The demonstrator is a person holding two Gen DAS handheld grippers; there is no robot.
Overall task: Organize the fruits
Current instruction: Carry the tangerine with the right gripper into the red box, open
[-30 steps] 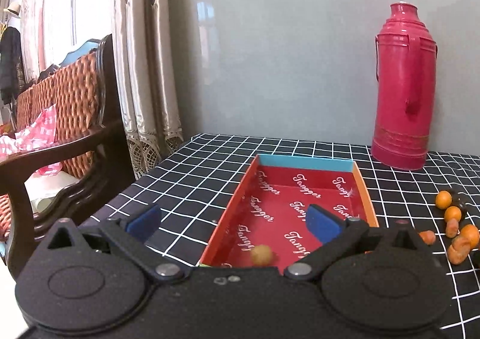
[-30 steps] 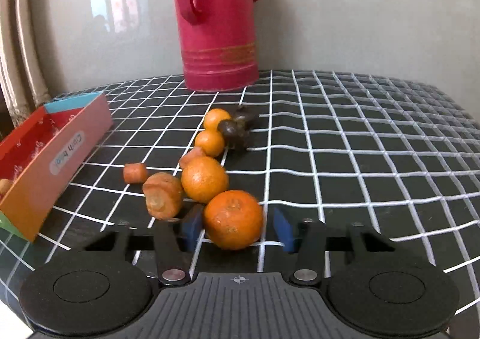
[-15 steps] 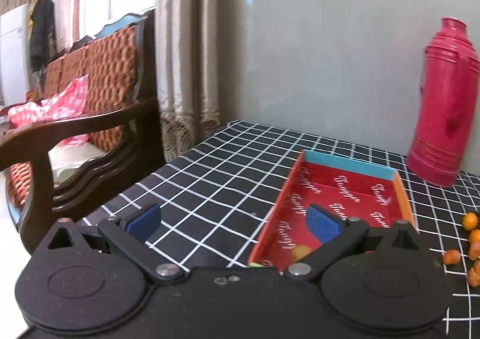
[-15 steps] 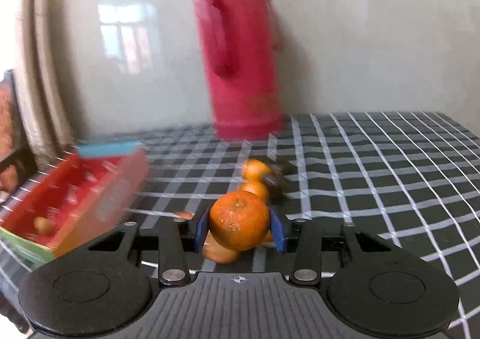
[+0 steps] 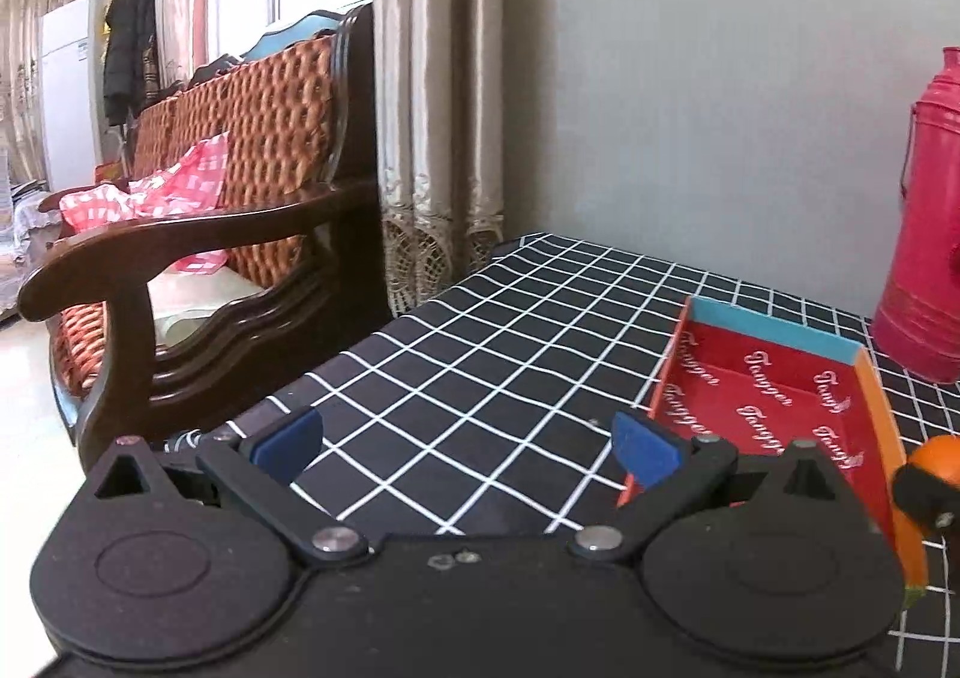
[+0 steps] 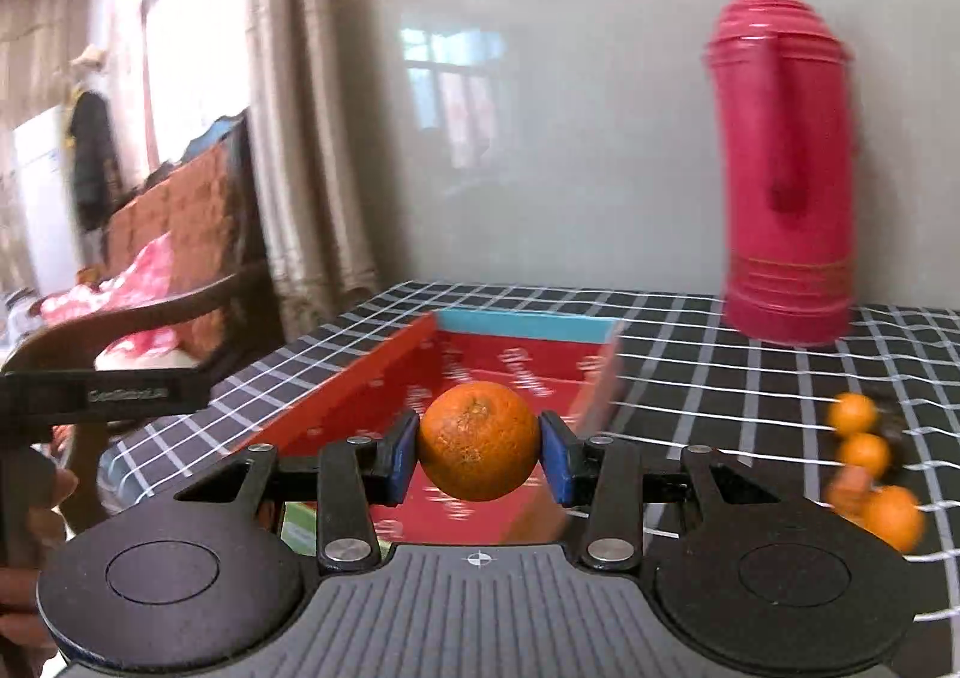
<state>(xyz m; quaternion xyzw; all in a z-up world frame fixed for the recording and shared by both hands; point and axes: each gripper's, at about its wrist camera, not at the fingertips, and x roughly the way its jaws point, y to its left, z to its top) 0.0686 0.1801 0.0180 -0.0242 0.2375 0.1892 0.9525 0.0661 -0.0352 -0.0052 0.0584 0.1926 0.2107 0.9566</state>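
Observation:
My right gripper (image 6: 479, 447) is shut on a large orange (image 6: 478, 441) and holds it above the near end of the red cardboard tray (image 6: 360, 408). The tray (image 5: 774, 408) has a blue far wall and orange sides. My left gripper (image 5: 468, 441) is open and empty over the checked tablecloth, left of the tray. The right gripper's tip with the orange (image 5: 936, 453) shows at the right edge of the left wrist view. Several small oranges (image 6: 864, 450) and carrot pieces lie on the cloth at right, blurred.
A tall red thermos (image 6: 786, 162) stands at the back by the grey wall; it also shows in the left wrist view (image 5: 927, 222). A wooden chair (image 5: 198, 240) with a woven back stands off the table's left edge, beside curtains (image 5: 432, 96).
My right gripper closed on the large orange, lifted it off the cloth and carried it left over the tray. My left gripper swung left, away from the tray.

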